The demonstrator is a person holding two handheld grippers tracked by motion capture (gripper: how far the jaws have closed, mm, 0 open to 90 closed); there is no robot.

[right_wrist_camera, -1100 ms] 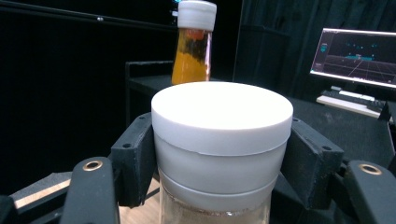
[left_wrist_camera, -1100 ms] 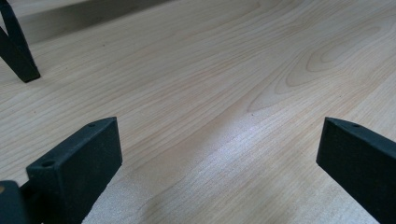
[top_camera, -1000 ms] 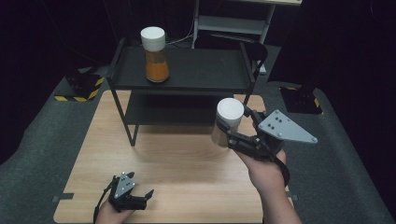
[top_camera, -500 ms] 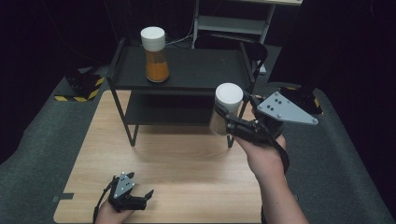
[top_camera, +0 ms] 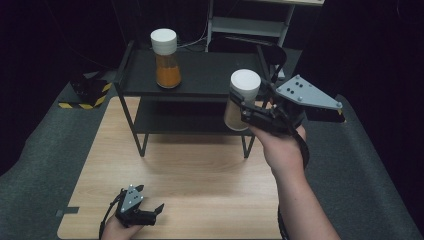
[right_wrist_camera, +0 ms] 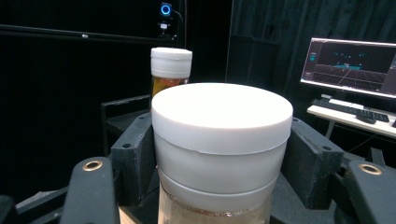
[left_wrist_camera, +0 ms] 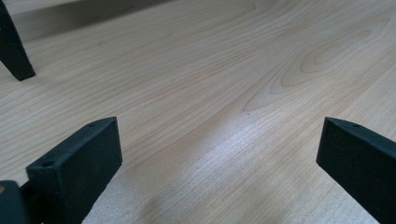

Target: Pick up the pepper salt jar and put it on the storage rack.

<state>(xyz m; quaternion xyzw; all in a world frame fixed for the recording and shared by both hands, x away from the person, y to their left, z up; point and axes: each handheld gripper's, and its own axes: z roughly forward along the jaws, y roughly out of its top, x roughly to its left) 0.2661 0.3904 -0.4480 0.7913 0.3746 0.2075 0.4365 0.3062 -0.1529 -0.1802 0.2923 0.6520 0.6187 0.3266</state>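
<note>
So the pale-filled clear jar with the fat white lid [top_camera: 243, 100] has gone up and forward over the last second: it was hanging out over the light wooden tabletop [top_camera: 200, 185] beside the shelf, and now it's level with the front right corner of the black two-tier metal shelf rack [top_camera: 200, 75], lid just above the top deck. The right gripper [top_camera: 250, 112] is clamped on the jar just under the lid; in the right gripper view you can see both black jaws hugging the neck of the jar [right_wrist_camera: 219, 144] on either side, jar upright. My read is this is the carry-to-shelf step and the jar's headed for the top deck next to the orange-filled jar with the white cap [top_camera: 165, 57], which hasn't budged. Room looks fine: that orange jar sits at the back left, well apart, so the right half of the deck is open. What I'd watch is the raised rim along the rack's front edge and the upright bar at the right end, since the jar's base still looks lower than the deck and needs to clear that lip before going in. The left gripper [top_camera: 150, 214] has stayed put low at the near left of the table, jaws spread wide with nothing between them, just wood grain [left_wrist_camera: 224, 116].
</note>
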